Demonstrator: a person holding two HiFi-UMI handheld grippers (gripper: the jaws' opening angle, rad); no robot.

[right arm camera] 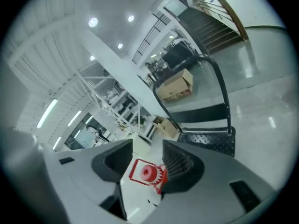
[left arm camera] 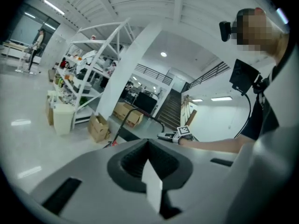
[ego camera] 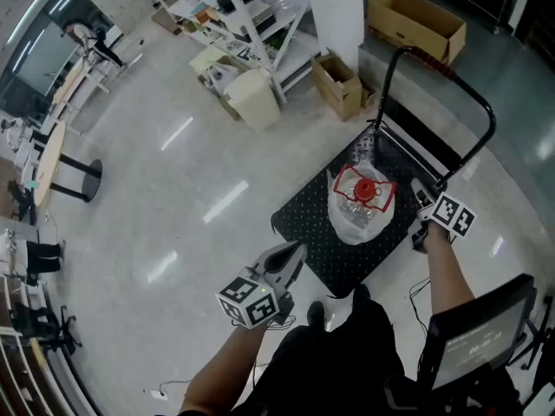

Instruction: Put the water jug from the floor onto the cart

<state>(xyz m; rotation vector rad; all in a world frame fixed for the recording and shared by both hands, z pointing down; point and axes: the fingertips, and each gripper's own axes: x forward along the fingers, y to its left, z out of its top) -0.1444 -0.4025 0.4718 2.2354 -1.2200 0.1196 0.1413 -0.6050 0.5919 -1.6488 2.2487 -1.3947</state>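
**Jug on the cart, both grippers empty**

The water jug [ego camera: 362,199] stands in the middle of the cart [ego camera: 303,224], so the task looks finished. The right gripper [right arm camera: 147,144], just right of the jug, has its jaws wide apart. The jug's red cap shows through the gap, untouched. The left gripper [left arm camera: 148,143] is closed on nothing, near the cart's left edge.

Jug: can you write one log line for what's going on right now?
jug: on cart | left gripper: shut, empty | right gripper: open, near jug, not holding
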